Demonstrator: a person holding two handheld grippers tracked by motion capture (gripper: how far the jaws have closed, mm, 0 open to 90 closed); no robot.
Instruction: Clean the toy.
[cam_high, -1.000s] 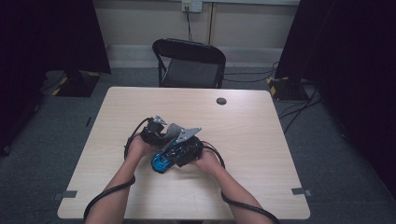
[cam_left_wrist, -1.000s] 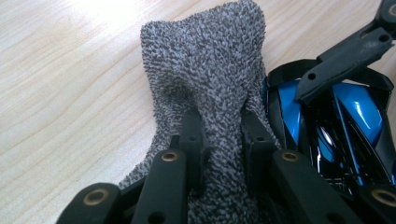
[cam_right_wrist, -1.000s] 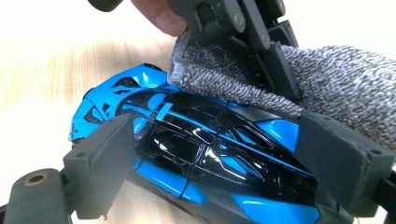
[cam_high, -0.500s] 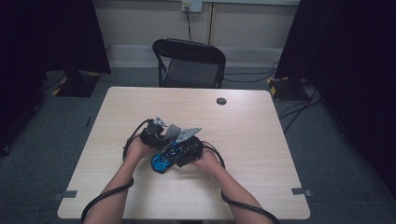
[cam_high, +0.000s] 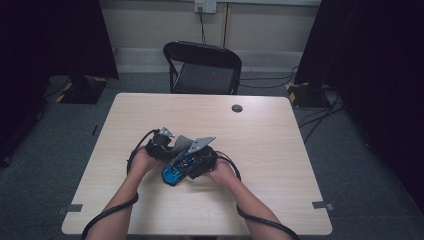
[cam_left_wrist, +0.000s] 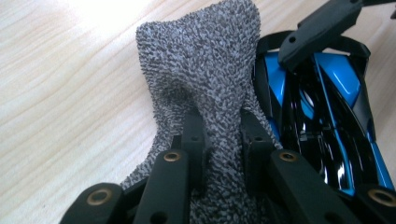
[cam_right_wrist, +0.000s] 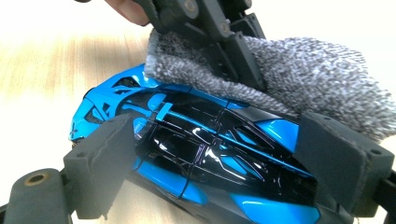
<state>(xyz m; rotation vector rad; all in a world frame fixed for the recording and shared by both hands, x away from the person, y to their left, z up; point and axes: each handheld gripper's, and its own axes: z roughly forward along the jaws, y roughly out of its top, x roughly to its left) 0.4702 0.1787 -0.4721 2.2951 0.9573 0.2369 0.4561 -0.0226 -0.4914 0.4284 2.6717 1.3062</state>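
While one blue and black toy car is lying near the middle of the wooden table, the right gripper is clasping it across its body with jaws set wide. The left gripper is pinching one grey terry cloth, which is touching the car's side.

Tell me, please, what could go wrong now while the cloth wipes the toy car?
The right gripper holds the blue toy car only by its glossy sides, so a push may twist it loose. The left gripper pinches just a fold of the grey cloth; the loose part may drag on the table or snag.
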